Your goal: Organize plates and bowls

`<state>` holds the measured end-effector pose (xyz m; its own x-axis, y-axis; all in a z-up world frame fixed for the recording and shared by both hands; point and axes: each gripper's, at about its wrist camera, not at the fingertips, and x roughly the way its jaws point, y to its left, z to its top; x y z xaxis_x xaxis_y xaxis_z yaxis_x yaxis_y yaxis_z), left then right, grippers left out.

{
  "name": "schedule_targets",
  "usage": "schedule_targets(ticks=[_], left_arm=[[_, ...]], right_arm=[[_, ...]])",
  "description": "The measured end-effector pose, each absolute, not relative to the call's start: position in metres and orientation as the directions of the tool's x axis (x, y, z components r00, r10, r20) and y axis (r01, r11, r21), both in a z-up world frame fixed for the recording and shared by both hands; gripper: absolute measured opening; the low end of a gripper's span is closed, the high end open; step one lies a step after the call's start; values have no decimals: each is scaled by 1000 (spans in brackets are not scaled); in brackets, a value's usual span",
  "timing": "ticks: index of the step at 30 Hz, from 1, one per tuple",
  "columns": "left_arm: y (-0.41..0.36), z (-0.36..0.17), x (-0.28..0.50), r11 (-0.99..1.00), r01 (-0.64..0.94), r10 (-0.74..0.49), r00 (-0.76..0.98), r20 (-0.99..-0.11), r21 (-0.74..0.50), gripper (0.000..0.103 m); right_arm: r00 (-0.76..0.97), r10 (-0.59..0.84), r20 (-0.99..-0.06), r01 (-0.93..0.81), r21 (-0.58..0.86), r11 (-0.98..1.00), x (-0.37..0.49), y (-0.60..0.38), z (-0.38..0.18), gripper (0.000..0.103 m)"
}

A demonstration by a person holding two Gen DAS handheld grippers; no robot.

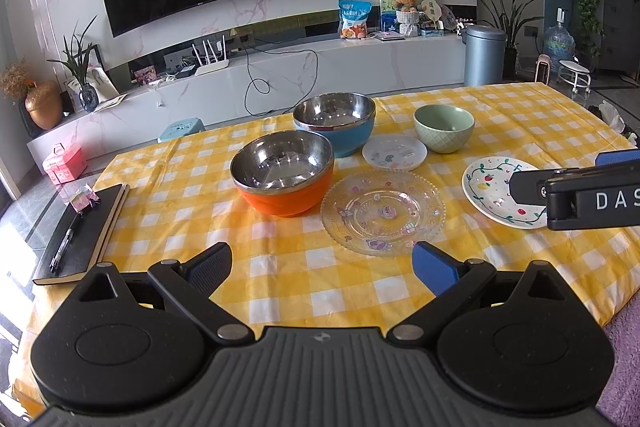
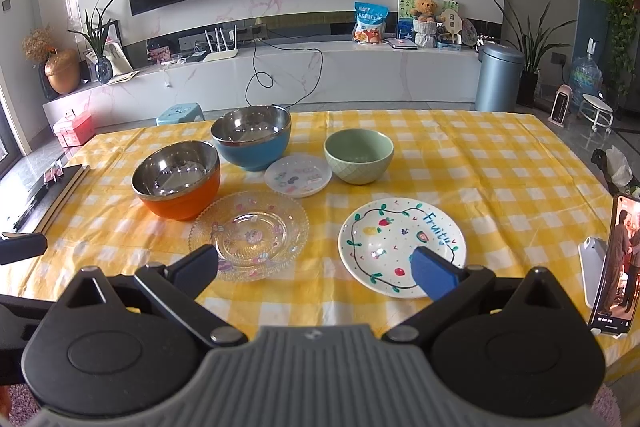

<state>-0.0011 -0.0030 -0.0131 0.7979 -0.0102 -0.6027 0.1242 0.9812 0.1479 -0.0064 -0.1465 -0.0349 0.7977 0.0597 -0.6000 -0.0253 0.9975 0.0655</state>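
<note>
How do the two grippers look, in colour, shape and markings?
Each gripper, left gripper and right gripper, has a ribbed grey body, two round black housings, black linkage arms with silver pivots, and blue finger pads. White letters "DAS" mark the right gripper's side. No cables or sleeves show.

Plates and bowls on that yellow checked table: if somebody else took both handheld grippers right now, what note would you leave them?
Left gripper: open, empty, hovering near the table's front edge.
Right gripper: open, empty, over the near rim of the fruit plate.
On the table: orange bowl, blue bowl, green bowl, small white plate, glass plate. All sit separately.
Done: nothing stacked.
Left: probably nest the bowls and stack the plates; the fruit plate is closest to the right gripper.
</note>
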Motion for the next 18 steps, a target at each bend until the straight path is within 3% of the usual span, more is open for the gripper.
schedule_targets(ticks=[18], left_arm=[[-4, -15, -2, 981, 127, -13, 795, -606, 146, 103]], right_arm=[[791, 59, -610, -23, 68, 997, -3, -146, -37, 101]])
